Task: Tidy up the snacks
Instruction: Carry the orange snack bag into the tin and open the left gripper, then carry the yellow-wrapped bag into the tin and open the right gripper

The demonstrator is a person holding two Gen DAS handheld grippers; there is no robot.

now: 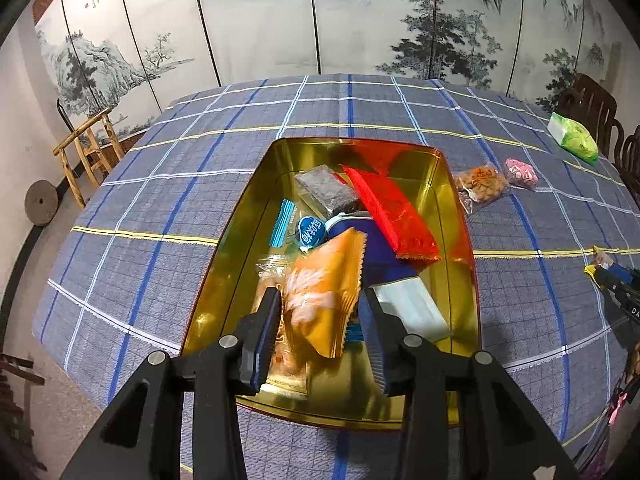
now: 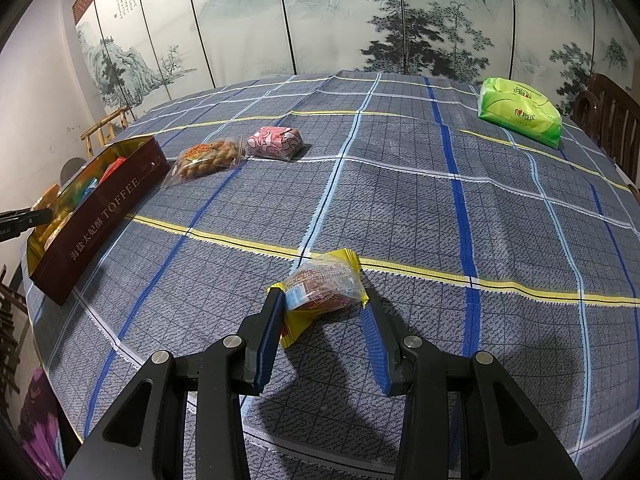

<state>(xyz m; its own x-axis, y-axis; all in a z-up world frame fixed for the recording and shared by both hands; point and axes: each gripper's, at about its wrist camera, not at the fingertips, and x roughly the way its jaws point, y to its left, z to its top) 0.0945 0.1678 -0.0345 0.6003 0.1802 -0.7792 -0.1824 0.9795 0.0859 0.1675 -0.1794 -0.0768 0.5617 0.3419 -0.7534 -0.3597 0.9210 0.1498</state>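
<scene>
A gold-lined toffee tin [image 1: 460, 216] sits on the checked tablecloth and holds several snack packets. My left gripper [image 1: 320, 300] is open above the tin's near end, with a blurred orange packet [image 1: 324, 292] loose between its fingers. The tin also shows in the right wrist view [image 2: 100, 216] at the left. My right gripper [image 2: 326, 308] is open low over the cloth, its fingers either side of a yellow-edged clear snack packet [image 2: 324, 284] lying on the table.
A clear bag of brown twists [image 2: 208, 158] and a pink packet [image 2: 276, 142] lie beside the tin. A green tissue pack [image 2: 520, 110] lies far right. Dark wooden chairs [image 2: 612, 128] stand at the right edge. A painted folding screen stands behind.
</scene>
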